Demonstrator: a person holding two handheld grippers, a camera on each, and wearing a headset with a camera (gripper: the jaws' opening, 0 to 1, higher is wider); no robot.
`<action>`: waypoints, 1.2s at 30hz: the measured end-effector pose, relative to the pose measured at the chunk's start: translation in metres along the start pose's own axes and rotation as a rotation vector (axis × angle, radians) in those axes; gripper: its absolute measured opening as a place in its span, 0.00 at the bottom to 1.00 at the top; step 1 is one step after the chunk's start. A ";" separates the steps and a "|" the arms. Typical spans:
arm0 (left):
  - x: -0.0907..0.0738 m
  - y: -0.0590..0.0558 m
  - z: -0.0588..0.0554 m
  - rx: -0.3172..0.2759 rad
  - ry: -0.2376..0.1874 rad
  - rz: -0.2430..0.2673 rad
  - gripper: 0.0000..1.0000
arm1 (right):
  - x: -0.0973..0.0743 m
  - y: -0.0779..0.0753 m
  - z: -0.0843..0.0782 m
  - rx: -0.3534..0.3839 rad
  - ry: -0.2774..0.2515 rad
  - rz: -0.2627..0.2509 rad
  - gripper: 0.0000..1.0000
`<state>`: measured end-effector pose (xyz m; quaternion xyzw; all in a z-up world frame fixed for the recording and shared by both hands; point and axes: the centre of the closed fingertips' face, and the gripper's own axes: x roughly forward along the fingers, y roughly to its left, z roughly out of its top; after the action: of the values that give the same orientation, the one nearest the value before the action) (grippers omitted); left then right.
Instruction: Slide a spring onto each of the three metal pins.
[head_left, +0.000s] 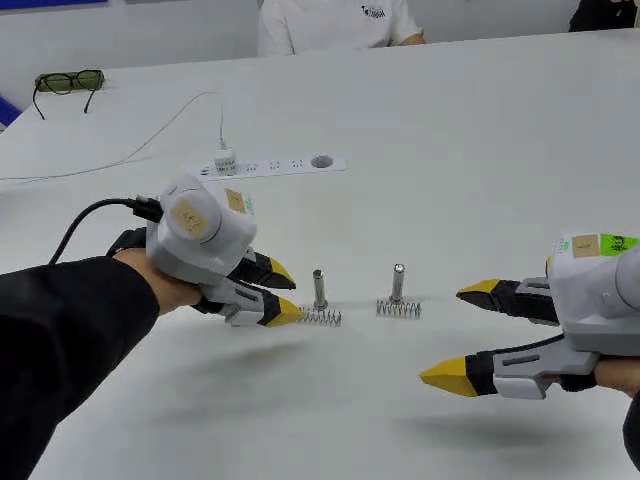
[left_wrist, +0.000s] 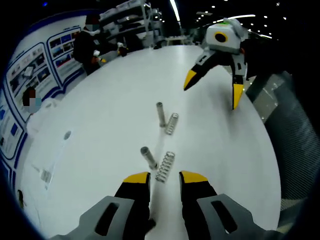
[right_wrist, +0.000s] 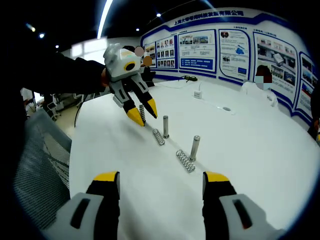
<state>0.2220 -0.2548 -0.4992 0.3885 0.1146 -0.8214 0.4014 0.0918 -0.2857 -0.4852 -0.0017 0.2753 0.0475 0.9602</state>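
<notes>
Hovering at the spring (head_left: 320, 317), the left gripper (head_left: 288, 292), jaws apart, could nudge it rolling or topple the pin (head_left: 319, 288); right gripper (head_left: 452, 333) gapes, empty.

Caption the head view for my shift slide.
Open left gripper and open right gripper flank two upright pins, a loose spring lying beside each, on a white table.

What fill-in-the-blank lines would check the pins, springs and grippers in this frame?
1. Two metal pins stand ___ on the table.
2. The springs lying flat beside them number ___.
3. The right gripper has its jaws ___.
Missing words: upright; two; open.
</notes>
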 end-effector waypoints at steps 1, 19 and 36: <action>0.001 -0.001 0.000 0.005 0.005 -0.002 0.24 | 0.000 0.000 0.000 0.000 0.000 0.000 0.68; 0.019 0.004 -0.012 0.021 0.075 -0.023 0.20 | 0.000 0.000 0.000 0.007 -0.004 0.002 0.68; 0.030 0.003 -0.021 0.075 0.146 -0.040 0.17 | 0.001 -0.002 -0.001 0.012 -0.004 0.005 0.68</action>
<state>0.2244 -0.2637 -0.5345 0.4596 0.1205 -0.8025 0.3609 0.0922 -0.2878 -0.4865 0.0050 0.2737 0.0481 0.9606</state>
